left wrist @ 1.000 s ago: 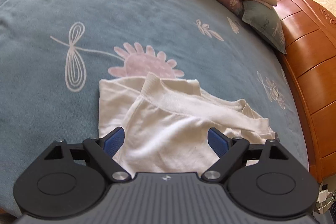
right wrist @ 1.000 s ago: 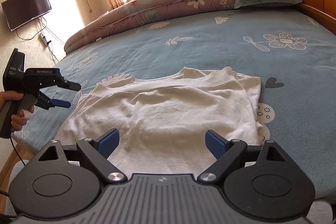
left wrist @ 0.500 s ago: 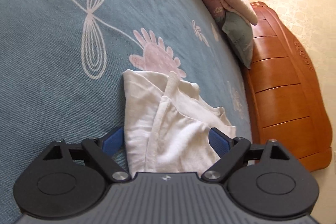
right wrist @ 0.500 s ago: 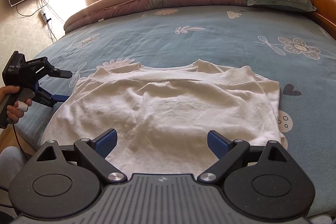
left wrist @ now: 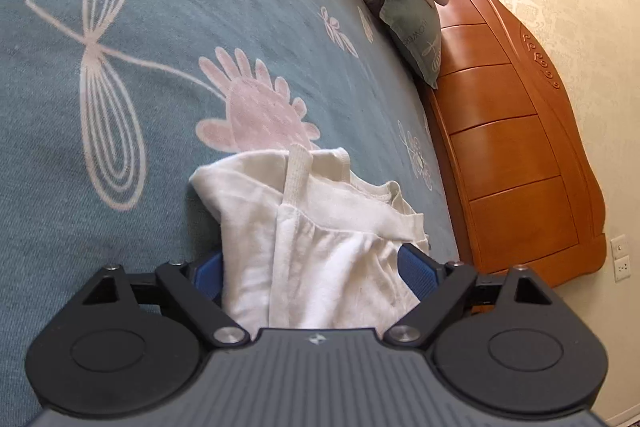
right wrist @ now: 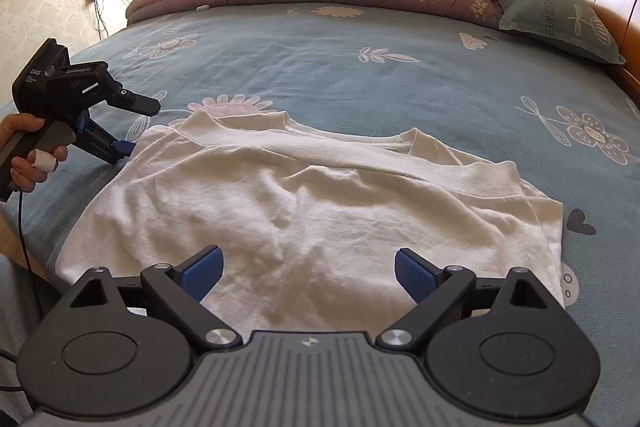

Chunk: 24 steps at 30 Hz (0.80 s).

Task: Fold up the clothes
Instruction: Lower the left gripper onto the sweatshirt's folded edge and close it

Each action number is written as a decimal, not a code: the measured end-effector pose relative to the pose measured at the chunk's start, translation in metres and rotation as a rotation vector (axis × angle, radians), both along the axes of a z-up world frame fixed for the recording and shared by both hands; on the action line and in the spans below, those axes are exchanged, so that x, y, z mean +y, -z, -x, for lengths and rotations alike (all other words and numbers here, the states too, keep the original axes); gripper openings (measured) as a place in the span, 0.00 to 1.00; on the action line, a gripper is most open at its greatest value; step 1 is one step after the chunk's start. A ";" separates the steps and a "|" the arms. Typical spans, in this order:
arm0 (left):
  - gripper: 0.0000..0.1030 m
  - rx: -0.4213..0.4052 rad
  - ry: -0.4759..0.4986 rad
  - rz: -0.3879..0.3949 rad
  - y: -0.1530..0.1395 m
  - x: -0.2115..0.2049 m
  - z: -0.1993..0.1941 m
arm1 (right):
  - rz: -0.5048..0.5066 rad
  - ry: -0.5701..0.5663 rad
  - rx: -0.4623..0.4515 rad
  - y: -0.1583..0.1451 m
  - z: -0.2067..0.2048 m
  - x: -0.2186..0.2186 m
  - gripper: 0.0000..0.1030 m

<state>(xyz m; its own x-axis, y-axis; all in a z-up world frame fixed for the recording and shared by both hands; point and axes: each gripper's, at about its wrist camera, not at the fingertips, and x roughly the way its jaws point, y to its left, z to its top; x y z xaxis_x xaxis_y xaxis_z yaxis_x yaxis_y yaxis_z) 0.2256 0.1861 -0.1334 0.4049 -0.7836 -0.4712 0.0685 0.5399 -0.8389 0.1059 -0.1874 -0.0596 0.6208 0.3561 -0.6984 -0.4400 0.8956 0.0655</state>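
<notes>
White shirt (right wrist: 312, 211) flat on bed (right wrist: 360, 75), partly folded. Left gripper (right wrist: 124, 125) now lowered to shirt's 9 o'clock edge, jaws spread, cloth between, unpinched. Right gripper (right wrist: 308, 269) shifted over 6 o'clock hem, spread, empty. Side fold judged imminent.

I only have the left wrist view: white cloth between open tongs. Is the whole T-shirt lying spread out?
Observer: Yes, the right wrist view shows the white T-shirt spread wide across the blue bedsheet.
Operator: Where are the left tongs on it?
Observer: The left tongs sit at its far left corner in that view, open.
Operator: And the right tongs?
Observer: The right tongs hang open above the near edge, gripping nothing.
</notes>
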 end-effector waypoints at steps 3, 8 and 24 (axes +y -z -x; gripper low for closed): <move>0.85 -0.013 0.021 0.005 0.001 0.002 0.005 | 0.013 -0.022 0.001 0.003 -0.001 0.005 0.93; 0.85 -0.029 0.043 -0.020 0.001 -0.011 -0.018 | -0.008 -0.034 0.006 0.004 -0.001 0.010 0.93; 0.77 0.006 0.088 -0.038 0.005 -0.026 -0.028 | -0.033 -0.049 0.004 0.004 0.000 0.012 0.93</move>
